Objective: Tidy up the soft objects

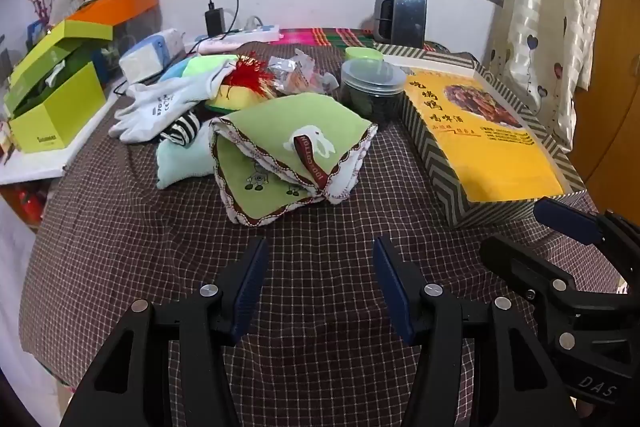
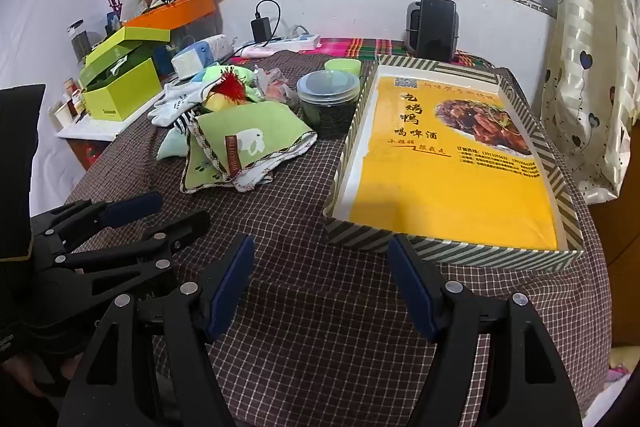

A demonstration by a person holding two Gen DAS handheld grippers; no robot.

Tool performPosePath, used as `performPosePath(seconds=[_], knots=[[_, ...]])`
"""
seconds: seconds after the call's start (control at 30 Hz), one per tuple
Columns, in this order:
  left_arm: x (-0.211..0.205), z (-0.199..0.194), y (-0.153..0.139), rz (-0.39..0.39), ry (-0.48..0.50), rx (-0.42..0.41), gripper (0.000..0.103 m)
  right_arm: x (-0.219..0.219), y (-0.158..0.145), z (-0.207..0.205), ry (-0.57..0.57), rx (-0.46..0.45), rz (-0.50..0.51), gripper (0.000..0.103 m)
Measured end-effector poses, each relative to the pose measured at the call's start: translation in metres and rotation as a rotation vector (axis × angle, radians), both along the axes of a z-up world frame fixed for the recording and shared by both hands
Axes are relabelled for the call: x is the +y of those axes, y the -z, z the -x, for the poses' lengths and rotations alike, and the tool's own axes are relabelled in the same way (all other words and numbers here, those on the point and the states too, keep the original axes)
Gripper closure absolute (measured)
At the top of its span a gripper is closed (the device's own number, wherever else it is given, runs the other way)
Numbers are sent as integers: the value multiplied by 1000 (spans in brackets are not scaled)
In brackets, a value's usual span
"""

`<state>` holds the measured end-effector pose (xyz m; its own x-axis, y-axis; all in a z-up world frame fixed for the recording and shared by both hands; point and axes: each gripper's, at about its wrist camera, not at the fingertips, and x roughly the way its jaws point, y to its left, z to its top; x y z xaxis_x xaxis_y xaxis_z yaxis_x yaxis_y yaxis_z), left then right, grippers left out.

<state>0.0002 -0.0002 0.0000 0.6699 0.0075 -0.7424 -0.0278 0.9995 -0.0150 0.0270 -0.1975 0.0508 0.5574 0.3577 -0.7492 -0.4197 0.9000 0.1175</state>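
On the checked worktop (image 1: pixel 120 227) I am holding both tools spread, left tool (image 1: pixel 320 279) facing the green towel (image 1: pixel 288 147), right tool (image 2: pixel 320 283) nearing the striped tray (image 2: pixel 452 247).

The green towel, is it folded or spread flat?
Folded, loosely: the green towel lies doubled in layers, with its scalloped edges stacked on the checked tablecloth.

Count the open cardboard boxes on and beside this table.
2: the striped box at the table's right, and the lime-green box on the left side shelf. Others may be hidden.
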Motion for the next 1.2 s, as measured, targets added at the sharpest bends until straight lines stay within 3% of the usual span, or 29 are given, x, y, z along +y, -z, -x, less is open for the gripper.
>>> performPosePath(seconds=[1.2], knots=[[5, 1, 5, 19, -10, 13, 49, 4, 0, 0, -2, -4, 3, 33]])
